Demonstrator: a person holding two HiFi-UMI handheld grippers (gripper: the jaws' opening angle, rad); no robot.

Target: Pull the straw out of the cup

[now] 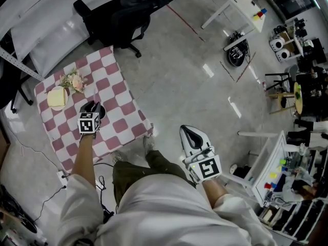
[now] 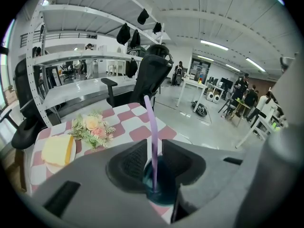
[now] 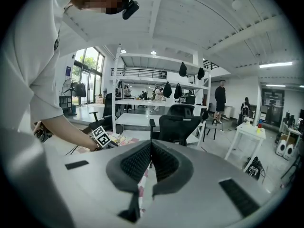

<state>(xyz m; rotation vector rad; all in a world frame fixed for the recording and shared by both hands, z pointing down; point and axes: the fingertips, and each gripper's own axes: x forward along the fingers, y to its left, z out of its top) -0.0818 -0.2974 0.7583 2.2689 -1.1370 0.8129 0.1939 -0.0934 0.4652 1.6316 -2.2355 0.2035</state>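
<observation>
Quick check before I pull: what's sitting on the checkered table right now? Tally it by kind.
Straw: 1
Cup: 1
Flower bouquet: 1
Plate: 1
Yellow block on the plate: 1
Total: 5

Checkered surface (image 1: 120,109): flowers (image 1: 74,81), yellow block (image 1: 56,96) on plate (image 1: 58,108), far left. Black chair (image 1: 128,14) beyond.
</observation>
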